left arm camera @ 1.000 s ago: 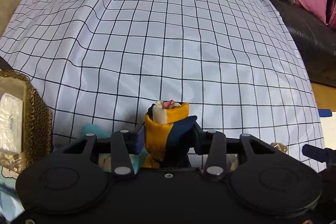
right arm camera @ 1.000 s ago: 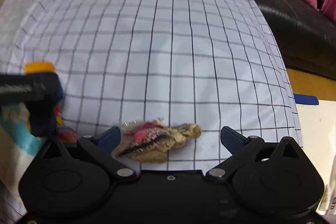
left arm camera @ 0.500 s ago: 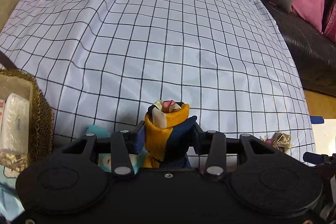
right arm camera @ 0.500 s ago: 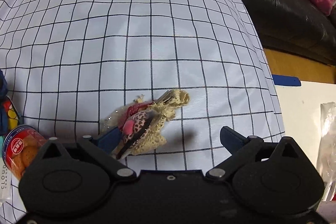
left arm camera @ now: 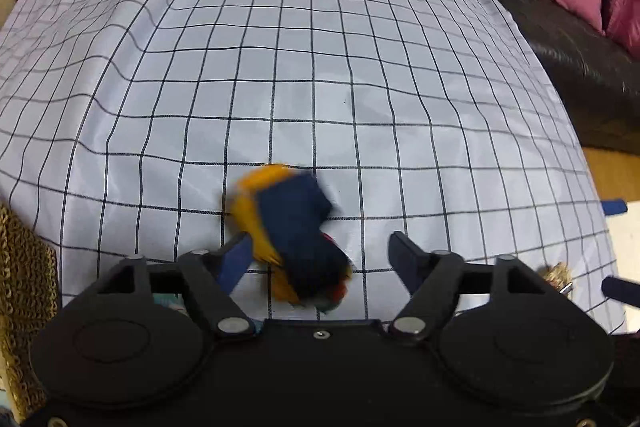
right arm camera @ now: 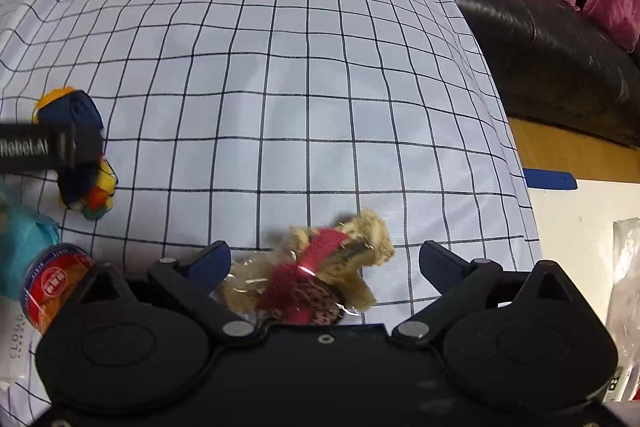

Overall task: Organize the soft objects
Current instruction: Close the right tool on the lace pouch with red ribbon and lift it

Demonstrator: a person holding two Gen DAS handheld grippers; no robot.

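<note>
While its jaws have just been opening, left gripper point(left arm camera: 318, 253) spread, yellow-navy soft toy point(left arm camera: 288, 231) loose between | right gripper point(right arm camera: 324, 261) spread.

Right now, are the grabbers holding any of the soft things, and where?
Nothing is held. The left gripper has just been opening, and the yellow and navy cloth bundle lies loose between its fingers. The right gripper is open around the beige lace bundle.
</note>
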